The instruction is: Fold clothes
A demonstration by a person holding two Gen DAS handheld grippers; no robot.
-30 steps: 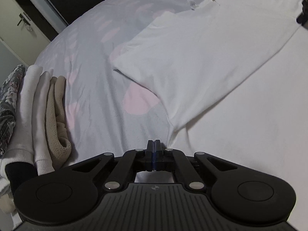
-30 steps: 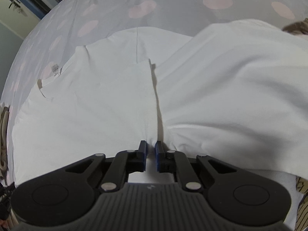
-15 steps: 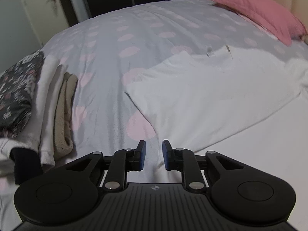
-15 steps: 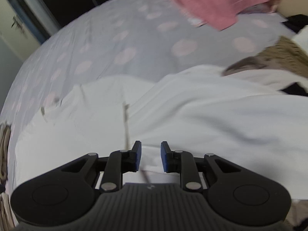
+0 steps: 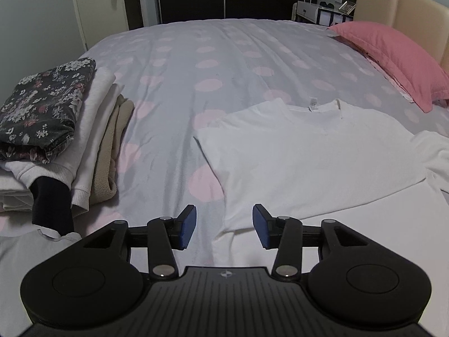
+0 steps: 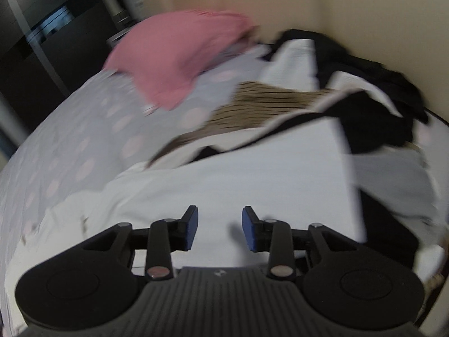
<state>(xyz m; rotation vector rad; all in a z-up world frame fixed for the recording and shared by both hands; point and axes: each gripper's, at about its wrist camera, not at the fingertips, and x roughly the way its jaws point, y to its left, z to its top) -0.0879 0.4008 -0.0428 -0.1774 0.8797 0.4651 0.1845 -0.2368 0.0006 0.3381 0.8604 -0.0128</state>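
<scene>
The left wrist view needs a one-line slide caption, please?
Open left gripper above a half-folded white T-shirt on the dotted bedspread, folded stack alongside.

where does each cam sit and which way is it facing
Left wrist: on the left gripper, looking down its open fingers across the bed at the white shirt, with the folded pile to the left; no hand shows.
Right wrist: on the right gripper, fingers open and empty, blurred, facing the unfolded heap by the wall; no hand shows.
Shared: pink pillow, spotted bed cover, white shirt.
</scene>
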